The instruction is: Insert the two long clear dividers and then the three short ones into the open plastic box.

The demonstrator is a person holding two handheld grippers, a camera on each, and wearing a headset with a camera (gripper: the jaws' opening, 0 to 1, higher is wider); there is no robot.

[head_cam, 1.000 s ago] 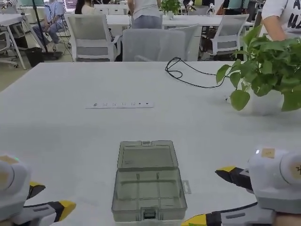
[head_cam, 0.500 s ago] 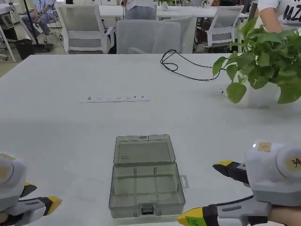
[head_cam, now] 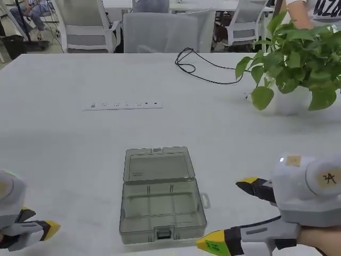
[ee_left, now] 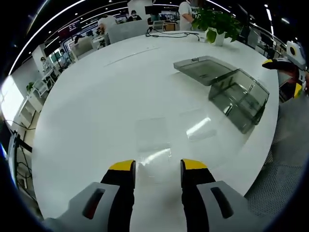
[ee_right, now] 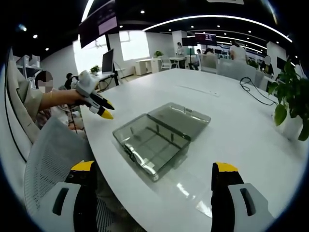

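left claw point(head_cam: 40, 221) drawn back to the left, now farther from the open plastic box point(head_cam: 161, 205)

Pale grey hand-held grippers point(head_cam: 226, 213) point(head_cam: 40, 221), yellow-tipped

At the lower left of the head view the left gripper point(head_cam: 37, 221) is cut off by the frame's edges, and the right gripper point(head_cam: 229, 214) by the lower right corner. The plant point(head_cam: 298, 58) is cropped at the right edge. In the left gripper view the clear dividers point(ee_left: 153, 137) are barely made out against the table point(ee_left: 87, 106); their number cannot be told.
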